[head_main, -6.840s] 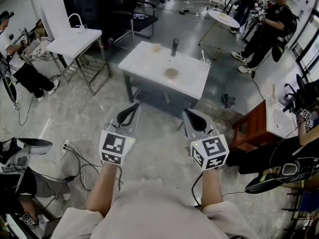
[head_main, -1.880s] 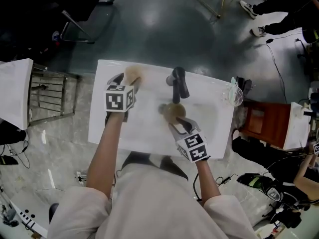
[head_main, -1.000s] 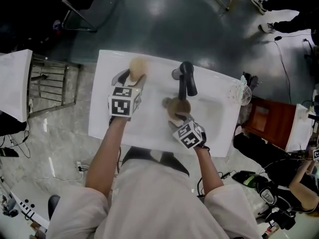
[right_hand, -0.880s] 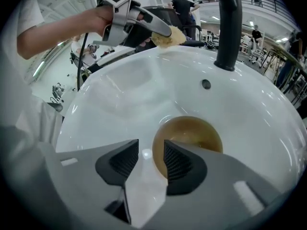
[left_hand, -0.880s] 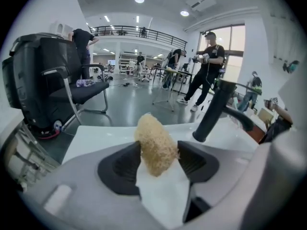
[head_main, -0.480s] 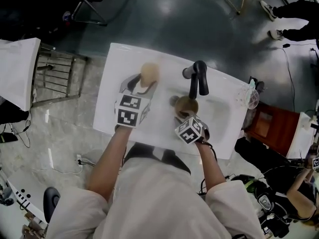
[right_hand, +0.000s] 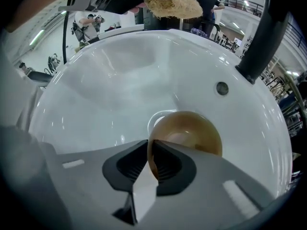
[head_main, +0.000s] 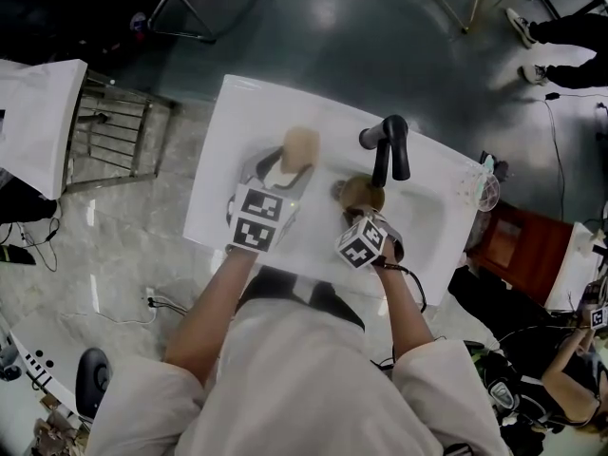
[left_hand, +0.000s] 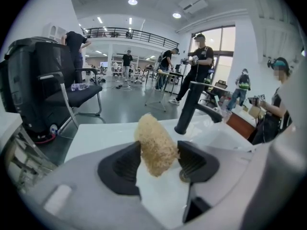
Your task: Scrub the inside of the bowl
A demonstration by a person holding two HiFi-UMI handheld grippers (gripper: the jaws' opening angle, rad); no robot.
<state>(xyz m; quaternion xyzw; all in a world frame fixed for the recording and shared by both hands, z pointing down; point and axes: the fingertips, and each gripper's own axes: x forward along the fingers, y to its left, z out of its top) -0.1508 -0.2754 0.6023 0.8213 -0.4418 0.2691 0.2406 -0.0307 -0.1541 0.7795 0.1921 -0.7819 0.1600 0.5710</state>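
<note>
A brown translucent bowl (right_hand: pixel 192 131) sits at the bottom of the white sink basin (right_hand: pixel 120 80), below the black faucet (right_hand: pixel 266 32). My right gripper (right_hand: pixel 150 150) points steeply down, and its jaws have just been closing with the bowl's near rim between them; the pads now pinch that rim. In the head view the bowl (head_main: pixel 359 192) lies just beyond the right gripper (head_main: pixel 366 218). My left gripper (left_hand: pixel 158 150) is shut on a tan fibrous scrubber (left_hand: pixel 154 145) and hangs above the counter left of the basin. From the head the scrubber (head_main: pixel 302 145) shows ahead of the left gripper (head_main: pixel 285 171).
The faucet (head_main: pixel 389 148) rises at the basin's far rim. A clear glass (head_main: pixel 484 193) stands at the counter's right edge. A metal rack (head_main: pixel 109 136) is left of the counter (head_main: pixel 228 122), a red-brown cabinet (head_main: pixel 513 245) right. People stand in the background.
The right gripper has sunk onto the bowl's rim and gone from wide open to pinching it. The left gripper with the scrubber has drifted slightly up and toward the basin.
</note>
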